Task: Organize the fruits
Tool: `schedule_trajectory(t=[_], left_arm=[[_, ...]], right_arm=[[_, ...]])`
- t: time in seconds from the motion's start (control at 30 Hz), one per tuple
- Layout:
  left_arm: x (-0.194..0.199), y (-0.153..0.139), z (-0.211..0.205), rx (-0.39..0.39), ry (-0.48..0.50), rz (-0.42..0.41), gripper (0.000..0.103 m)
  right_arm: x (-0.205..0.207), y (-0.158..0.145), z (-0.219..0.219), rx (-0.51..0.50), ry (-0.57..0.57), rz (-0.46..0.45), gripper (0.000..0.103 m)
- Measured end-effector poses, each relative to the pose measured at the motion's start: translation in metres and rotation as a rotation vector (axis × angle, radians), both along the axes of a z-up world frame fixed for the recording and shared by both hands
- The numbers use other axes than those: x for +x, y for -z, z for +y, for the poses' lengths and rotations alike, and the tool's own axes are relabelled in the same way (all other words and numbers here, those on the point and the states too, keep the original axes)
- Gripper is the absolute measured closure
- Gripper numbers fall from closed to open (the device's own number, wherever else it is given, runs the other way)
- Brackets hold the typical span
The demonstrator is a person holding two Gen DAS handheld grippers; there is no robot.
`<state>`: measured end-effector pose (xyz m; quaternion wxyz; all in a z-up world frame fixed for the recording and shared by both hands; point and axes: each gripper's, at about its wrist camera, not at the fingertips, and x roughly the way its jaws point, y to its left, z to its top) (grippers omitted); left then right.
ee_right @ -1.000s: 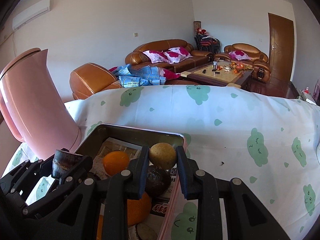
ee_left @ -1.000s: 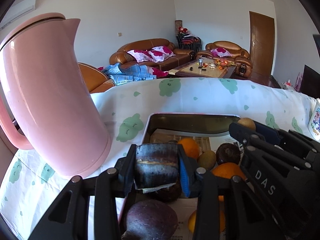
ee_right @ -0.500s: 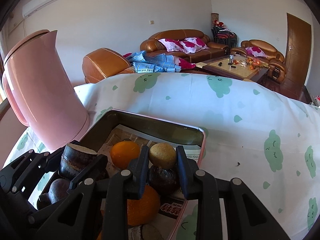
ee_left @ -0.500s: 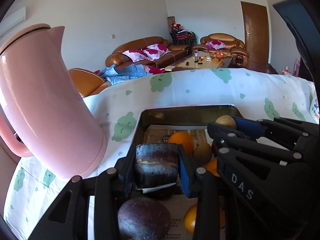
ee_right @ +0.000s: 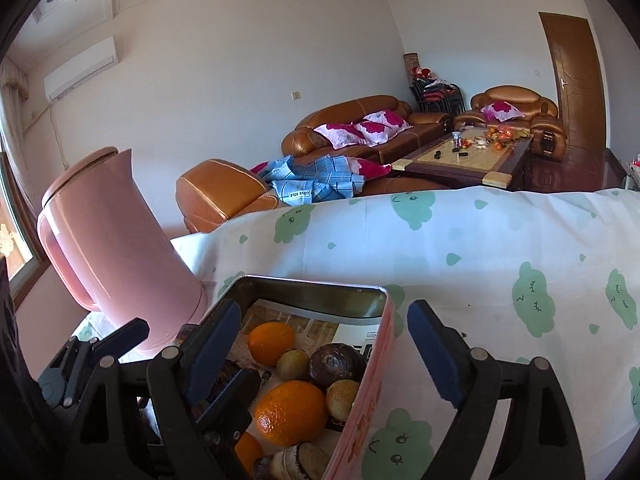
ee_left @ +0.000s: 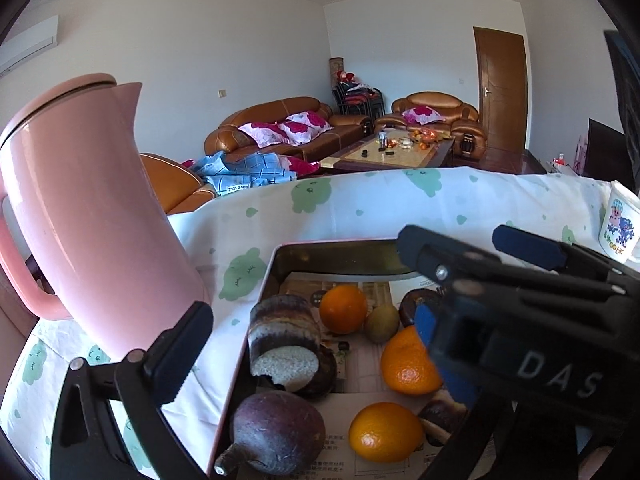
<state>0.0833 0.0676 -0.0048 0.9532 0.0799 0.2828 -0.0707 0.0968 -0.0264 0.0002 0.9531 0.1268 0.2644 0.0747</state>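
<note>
Inside the tin: the fruits are lying loose in a pink-rimmed metal tin (ee_left: 276,264) lined with printed paper, on the tabletop (ee_right: 500,248) under a cloud-print cloth.
Sugarcane piece (ee_left: 282,340): sitting at 9 o'clock in the tin against the wall; probably stiff, heavy for its size, rough bark. I am judging the round sides the place to pinch, not the cut face.
Oranges (ee_left: 343,309): one at 12 o'clock, more toward 6 o'clock; firm, smooth peel, likely rolling if nudged. Best taken across the widest part.
Kiwi (ee_left: 381,323): touching the far orange; soft-skinned, needing a light squeeze.
Purple fruit (ee_left: 278,432): at 7 o'clock, stem showing; looking dense and hard.
Left tongs (ee_left: 304,344): standing wide apart, holding nothing, hovering over the tin's left wall.
Right tongs (ee_right: 324,344): also spread apart and empty, straddling the tin's right wall.
Kettle (ee_left: 80,216): pink, standing just beside the tin at 9 o'clock; risking a knock.
</note>
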Motion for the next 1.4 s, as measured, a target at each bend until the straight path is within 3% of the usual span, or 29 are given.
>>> schedule_trajectory(t=[0.17,0.27,0.33,0.4,0.5,0.67,0.97,1.4], left_arm=[[-0.011,-0.009,0.008,-0.02,-0.03,-0.084,0.0],[-0.021,-0.01,0.013,-0.011,-0.058,-0.123,0.0],[-0.025,-0.011,0.016,-0.013,-0.074,-0.137,0.0],[-0.029,-0.01,0.018,-0.018,-0.083,-0.143,0.0],[-0.037,-0.007,0.019,-0.019,-0.091,-0.159,0.0],[-0.057,-0.011,0.019,-0.009,-0.099,-0.218,0.0],[-0.088,-0.014,0.028,-0.026,-0.106,-0.247,0.0],[-0.099,-0.015,0.032,-0.046,-0.091,-0.237,0.0]], right_arm=[[-0.022,-0.005,-0.011,-0.031,0.144,-0.03,0.016],[-0.052,-0.018,-0.013,-0.104,0.247,-0.163,0.016],[-0.072,-0.022,-0.009,-0.164,0.331,-0.259,0.007],[-0.08,-0.019,-0.003,-0.218,0.38,-0.262,0.001],[-0.083,-0.014,0.001,-0.234,0.365,-0.227,0.001],[-0.107,-0.018,0.005,-0.253,0.357,-0.281,0.001],[-0.127,-0.014,0.003,-0.226,0.34,-0.269,0.001],[-0.144,-0.015,0.011,-0.254,0.318,-0.306,0.001]])
